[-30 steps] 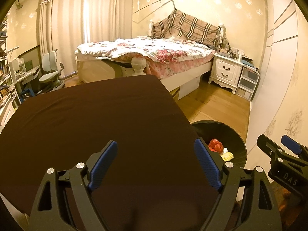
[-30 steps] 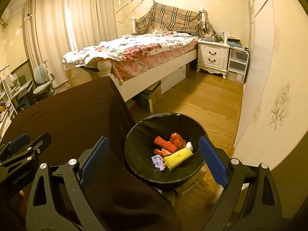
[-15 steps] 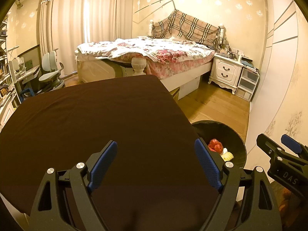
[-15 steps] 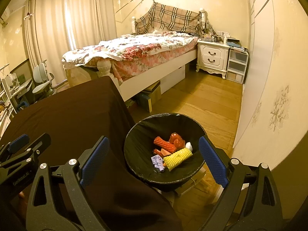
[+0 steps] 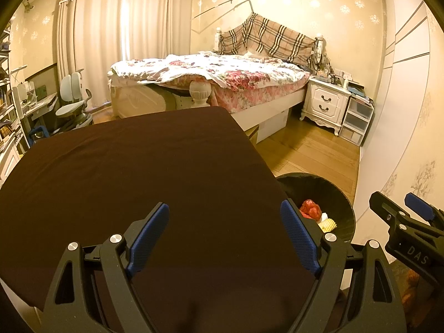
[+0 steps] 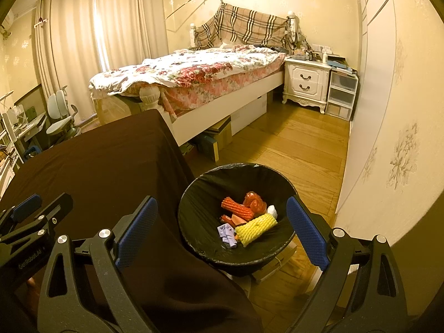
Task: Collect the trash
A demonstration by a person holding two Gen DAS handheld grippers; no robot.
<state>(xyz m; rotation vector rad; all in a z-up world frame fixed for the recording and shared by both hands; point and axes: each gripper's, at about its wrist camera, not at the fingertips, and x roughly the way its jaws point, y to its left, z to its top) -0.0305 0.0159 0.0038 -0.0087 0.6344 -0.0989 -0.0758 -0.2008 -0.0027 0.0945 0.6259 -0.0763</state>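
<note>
Both jaws spread and empty: the left gripper (image 5: pixel 224 233) hovers over the dark brown cloth-covered tabletop (image 5: pixel 138 172), the right gripper (image 6: pixel 222 229) above the black-lined round trash bin (image 6: pixel 194 213) holding red, yellow and purple trash (image 6: pixel 247 219), right of the tabletop.

matt cloth table cover (image 5: pixel 144 172), glossy wood floor (image 6: pixel 299 144) (planked)

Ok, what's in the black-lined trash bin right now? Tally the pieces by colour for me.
In the black-lined trash bin, counted from the right wrist view:
Yellow foam net sleeve: 1
Orange-red foam net sleeve: 1
Red crumpled wrapper: 1
Small orange-red scraps: 2, hard to separate
Purple crumpled piece: 1
White scrap: 1
Total: 7 visible pieces
</note>
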